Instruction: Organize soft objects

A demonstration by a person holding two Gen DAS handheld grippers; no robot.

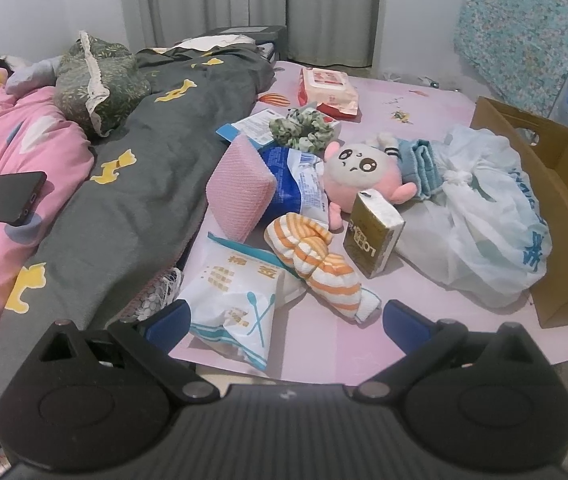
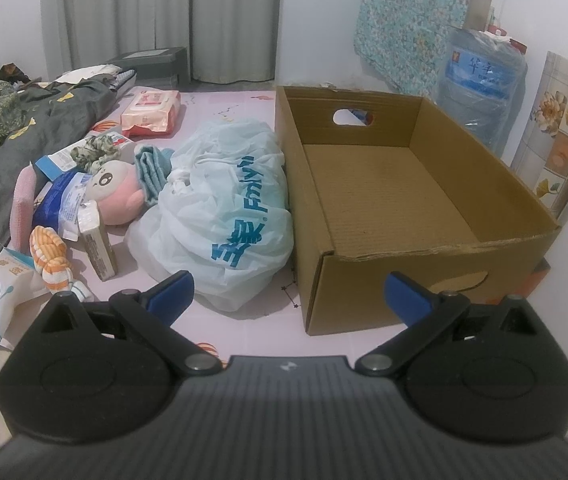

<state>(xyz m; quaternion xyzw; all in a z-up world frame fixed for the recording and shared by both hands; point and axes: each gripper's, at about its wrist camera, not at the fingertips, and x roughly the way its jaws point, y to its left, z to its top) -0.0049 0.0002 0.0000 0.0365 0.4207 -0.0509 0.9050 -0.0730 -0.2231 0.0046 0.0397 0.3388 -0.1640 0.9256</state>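
Soft things lie scattered on a pink mat (image 1: 316, 344): an orange-striped knotted cloth (image 1: 316, 256), a pink plush doll (image 1: 364, 172), a pink sponge pad (image 1: 240, 188), a green scrunchie (image 1: 304, 128) and a tied white plastic bag (image 1: 484, 216). My left gripper (image 1: 284, 320) is open just short of a cotton-swab packet (image 1: 232, 300) and the striped cloth, holding nothing. In the right wrist view an empty cardboard box (image 2: 384, 184) stands beside the white bag (image 2: 228, 208). My right gripper (image 2: 288, 292) is open, its left finger near the bag and its right finger at the box's near wall.
A grey duvet (image 1: 132, 184) and pink quilt (image 1: 8, 168) with a black phone (image 1: 8, 196) lie at the left. A gold tissue pack (image 1: 372, 236), a blue packet (image 1: 296, 188) and a wipes pack (image 1: 328, 88) sit among the soft things. A water jug (image 2: 480, 84) stands behind the box.
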